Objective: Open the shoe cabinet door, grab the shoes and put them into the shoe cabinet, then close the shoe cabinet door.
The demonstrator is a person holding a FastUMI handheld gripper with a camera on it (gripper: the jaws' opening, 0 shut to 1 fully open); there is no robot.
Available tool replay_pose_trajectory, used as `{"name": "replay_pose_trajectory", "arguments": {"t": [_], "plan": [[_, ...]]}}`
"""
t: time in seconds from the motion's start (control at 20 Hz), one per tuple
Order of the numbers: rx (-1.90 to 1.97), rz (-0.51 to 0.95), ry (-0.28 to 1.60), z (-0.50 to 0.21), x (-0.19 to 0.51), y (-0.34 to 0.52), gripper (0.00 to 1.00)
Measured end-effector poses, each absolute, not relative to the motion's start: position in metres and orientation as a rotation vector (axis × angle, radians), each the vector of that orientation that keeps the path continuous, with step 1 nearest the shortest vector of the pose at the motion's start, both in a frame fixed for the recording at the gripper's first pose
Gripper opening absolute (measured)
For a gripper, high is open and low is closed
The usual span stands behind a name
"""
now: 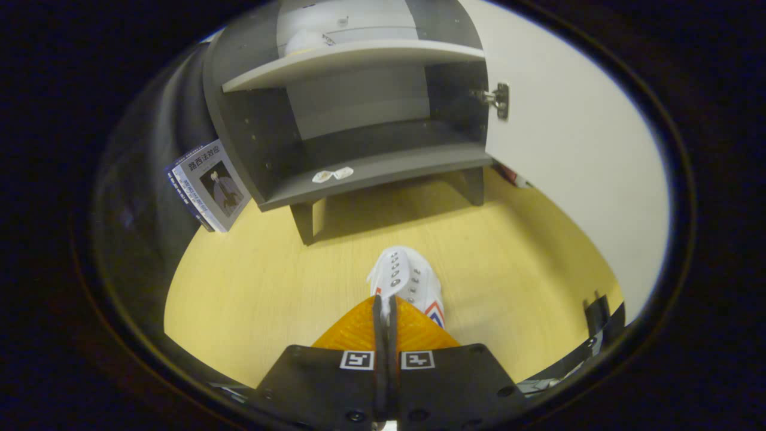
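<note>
My gripper (pixel 386 308) is shut on a white shoe (pixel 413 281), both fingers pinching its rear edge so that it hangs just ahead of them above the yellow floor. The shoe has metal eyelets and a red and blue mark on its side. Beyond it stands the dark grey shoe cabinet (pixel 359 173) on short legs. Its white door (pixel 574 155) is swung wide open to the right on a metal hinge (pixel 498 99). The lower shelf (pixel 407 164) holds two small white packets (pixel 332 175). A pale object (pixel 305 42) lies on the shelf above.
A book (pixel 209 185) leans against the cabinet's left side on the floor. A dark clip-like object (pixel 598 311) stands at the floor's right rim near the open door. Bare yellow floor (pixel 269 287) lies between the fingers and the cabinet.
</note>
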State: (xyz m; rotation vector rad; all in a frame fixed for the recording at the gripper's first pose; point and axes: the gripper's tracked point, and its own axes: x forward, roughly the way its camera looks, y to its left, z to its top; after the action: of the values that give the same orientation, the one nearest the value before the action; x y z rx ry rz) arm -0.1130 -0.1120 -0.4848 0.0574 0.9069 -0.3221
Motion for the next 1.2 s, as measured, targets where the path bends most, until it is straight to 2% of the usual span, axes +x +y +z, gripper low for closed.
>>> {"name": "replay_pose_trajectory", "arguments": {"t": [0.2, 0.6, 0.9, 1.0, 1.2], "plan": [[0.047, -0.326, 0.886, -0.482, -0.108, -0.110, 0.03], [0.068, -0.309, 0.991, -0.534, -0.119, -0.098, 0.03], [0.071, -0.320, 0.932, -0.539, -0.111, -0.096, 0.04], [0.088, -0.340, 0.912, -0.542, -0.107, -0.097, 0.10], [0.111, -0.375, 0.892, -0.551, -0.097, -0.101, 0.14]]}}
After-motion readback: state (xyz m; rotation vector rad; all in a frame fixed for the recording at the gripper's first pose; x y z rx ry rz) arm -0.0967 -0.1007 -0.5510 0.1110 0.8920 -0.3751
